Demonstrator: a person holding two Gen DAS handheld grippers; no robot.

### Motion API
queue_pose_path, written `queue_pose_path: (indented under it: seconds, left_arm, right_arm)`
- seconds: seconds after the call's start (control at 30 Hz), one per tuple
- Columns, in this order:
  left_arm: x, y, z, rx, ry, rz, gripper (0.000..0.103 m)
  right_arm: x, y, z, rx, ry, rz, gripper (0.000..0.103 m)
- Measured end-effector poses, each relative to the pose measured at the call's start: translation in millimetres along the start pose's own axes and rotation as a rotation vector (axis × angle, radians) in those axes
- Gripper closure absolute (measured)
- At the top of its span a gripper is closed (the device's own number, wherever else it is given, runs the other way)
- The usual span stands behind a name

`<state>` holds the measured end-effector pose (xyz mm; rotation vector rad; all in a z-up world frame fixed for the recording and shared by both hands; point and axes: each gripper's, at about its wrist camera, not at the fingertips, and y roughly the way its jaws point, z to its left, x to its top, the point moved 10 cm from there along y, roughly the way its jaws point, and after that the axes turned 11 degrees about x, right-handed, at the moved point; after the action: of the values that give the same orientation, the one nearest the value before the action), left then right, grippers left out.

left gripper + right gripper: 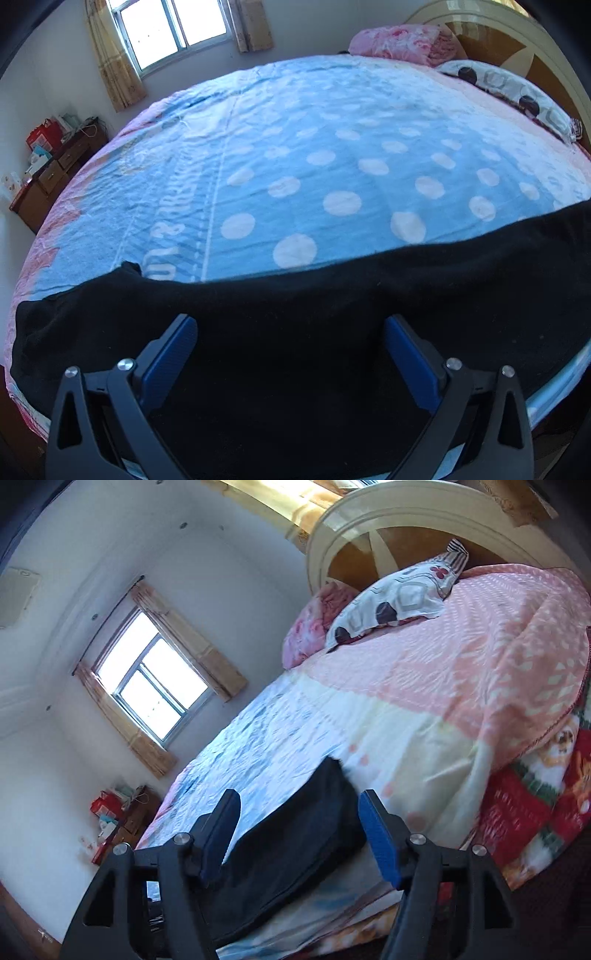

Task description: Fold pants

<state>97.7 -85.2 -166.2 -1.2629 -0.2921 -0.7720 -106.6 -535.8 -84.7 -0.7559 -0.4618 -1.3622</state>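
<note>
Here the soft black pants (295, 314) lie flat on a dotted terry blanket (332, 166), both grippers' jaws wide, empty.

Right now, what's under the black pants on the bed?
The black pants lie on a blue blanket with white dots that covers the bed. It shows all around them; whatever lies directly beneath the dark cloth is covered, so I can't see it.
</note>
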Motion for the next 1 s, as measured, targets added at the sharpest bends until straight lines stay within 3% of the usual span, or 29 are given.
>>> queue_pose_path:
  seconds: [0.13,0.23,0.4,0.5,0.57,0.63,0.8,0.87,0.93,1.0]
  left_arm:
    - [11.7,-15.9,4.3,-0.017,-0.022,-0.054,0.000]
    - [10.6,-16.1,8.5,-0.033,-0.037,-0.047,0.000]
    - [3.2,-13.4,14.6,-0.056,-0.060,-0.019,0.000]
    - [1.8,-13.8,22.0,-0.060,-0.088,-0.014,0.000]
    - [0.8,-13.1,26.3,-0.069,-0.109,-0.006,0.000]
    - [-0.4,-12.6,28.6,-0.078,-0.124,0.003,0.000]
    - [-1.8,-13.3,27.3,-0.079,-0.114,0.007,0.000]
    - [-1.7,-15.1,27.6,-0.079,-0.113,0.002,0.000]
    - [-1.1,-16.7,30.1,-0.078,-0.118,-0.002,0.000]
    - [-0.1,-17.0,33.3,-0.076,-0.130,0.000,0.000]
  right_arm:
    - [-11.0,8.4,-18.4,-0.088,-0.059,0.072,0.035]
    - [-16.6,6.3,-17.1,-0.118,-0.121,0.075,0.035]
    - [-41.0,23.8,9.6,-0.058,-0.155,0.150,0.035]
    - [-39.4,25.0,3.1,-0.079,-0.129,0.105,0.037]
    - [-35.4,21.5,-7.5,-0.065,-0.044,0.065,0.043]
    - [-37.2,17.4,-7.0,-0.044,0.016,0.046,0.043]
    - [-72.7,33.7,31.4,0.016,-0.032,0.158,0.043]
    - [-80.6,38.7,38.0,0.002,-0.058,0.170,0.043]
    - [-73.9,36.7,31.0,-0.019,-0.047,0.134,0.043]
    - [-59.9,29.8,14.6,-0.001,0.041,0.075,0.045]
